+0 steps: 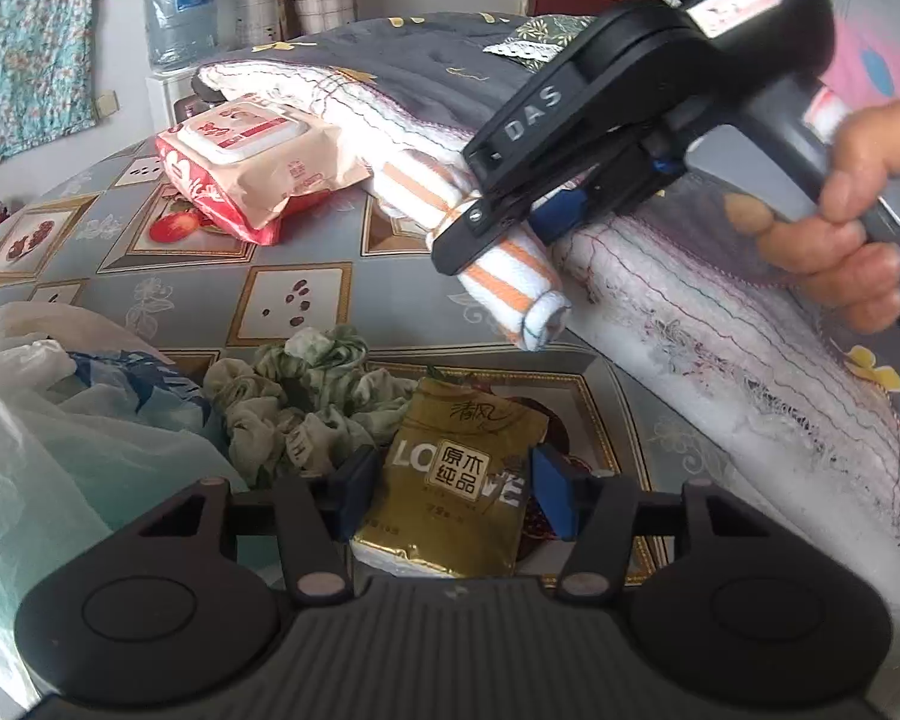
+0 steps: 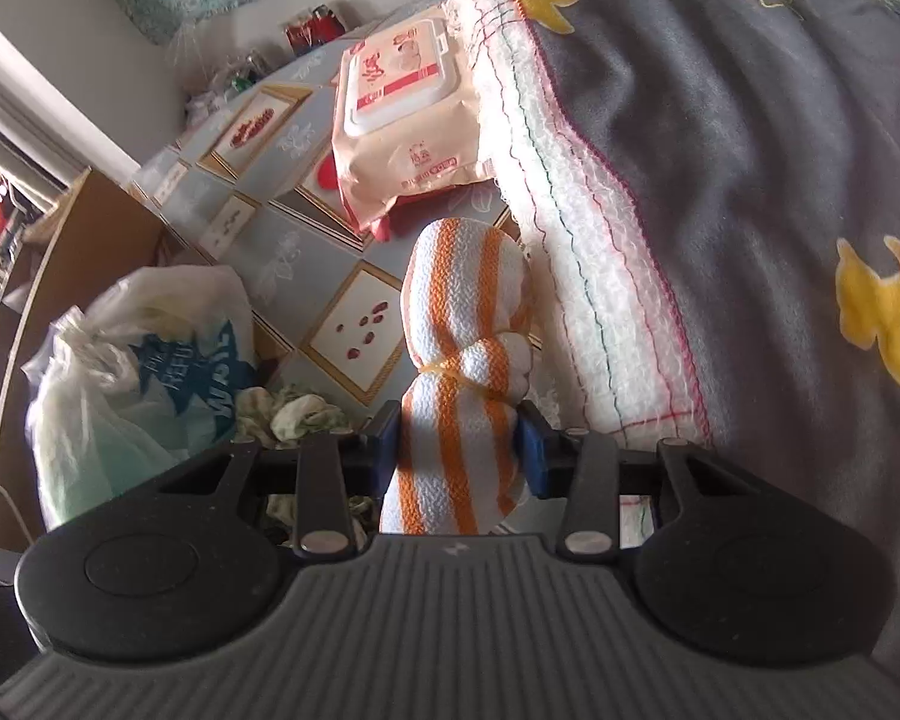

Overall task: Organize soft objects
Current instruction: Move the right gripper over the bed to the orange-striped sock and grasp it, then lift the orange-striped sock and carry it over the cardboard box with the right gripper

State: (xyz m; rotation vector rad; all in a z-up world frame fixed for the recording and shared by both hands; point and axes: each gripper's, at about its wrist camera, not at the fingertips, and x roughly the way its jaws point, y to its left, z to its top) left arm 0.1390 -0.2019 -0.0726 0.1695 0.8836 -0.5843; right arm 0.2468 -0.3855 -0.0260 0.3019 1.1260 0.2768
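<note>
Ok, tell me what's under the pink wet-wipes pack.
The wet-wipes pack lies on the patterned tablecloth, its far edge against the folded quilt. A red printed motif peeks out beneath; the rest is covered.

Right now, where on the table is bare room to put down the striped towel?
Bare tablecloth lies between the wipes pack, the green cloth and the folded blanket. The near edge is crowded: plastic bag, green cloth, gold tissue pack. The right tongs hold the striped towel.
</note>
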